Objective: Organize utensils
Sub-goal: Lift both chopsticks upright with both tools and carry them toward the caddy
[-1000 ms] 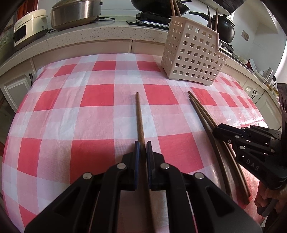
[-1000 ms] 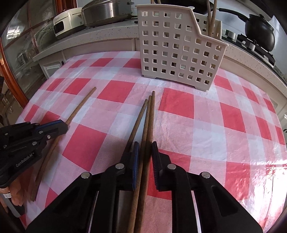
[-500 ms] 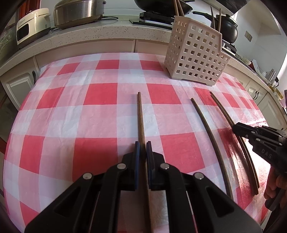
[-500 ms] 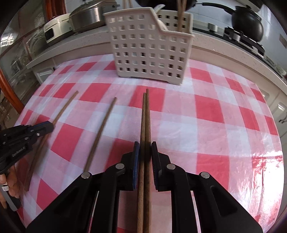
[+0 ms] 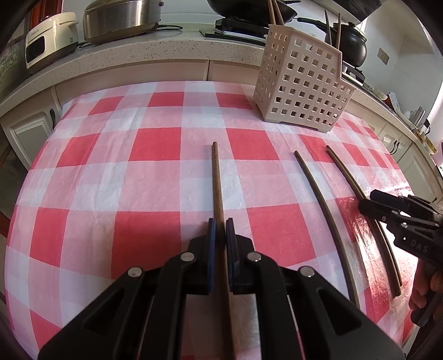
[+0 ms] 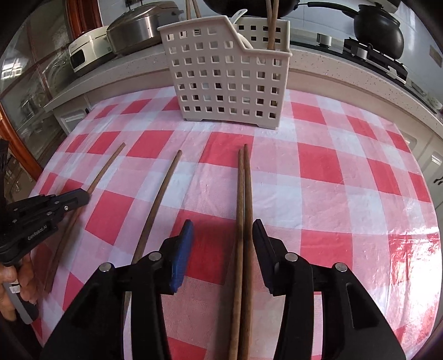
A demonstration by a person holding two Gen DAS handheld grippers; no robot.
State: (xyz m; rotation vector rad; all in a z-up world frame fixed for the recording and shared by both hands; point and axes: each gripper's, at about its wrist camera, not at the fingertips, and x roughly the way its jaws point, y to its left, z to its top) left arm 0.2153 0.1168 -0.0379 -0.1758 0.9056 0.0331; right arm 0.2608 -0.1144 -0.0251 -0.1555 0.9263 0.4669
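My left gripper (image 5: 217,229) is shut on a single brown chopstick (image 5: 216,180) that lies along the red-and-white checked tablecloth (image 5: 155,177). My right gripper (image 6: 223,235) is open, its jaws on either side of a pair of chopsticks (image 6: 243,199) lying side by side on the cloth. Another loose chopstick (image 6: 160,199) lies between the two grippers. A white perforated utensil basket (image 6: 227,74) stands at the far edge of the table with several chopsticks upright in it. It also shows in the left wrist view (image 5: 301,83).
A speckled counter (image 5: 138,52) runs behind the table with a rice cooker (image 5: 49,41), a steel pan (image 5: 121,19) and a black pot (image 6: 379,33) on a stove. White cabinets (image 5: 30,133) stand below the counter.
My right gripper has opened and released the pair of chopsticks, which now lie on the cloth between its jaws. The left gripper stays shut on its chopstick.
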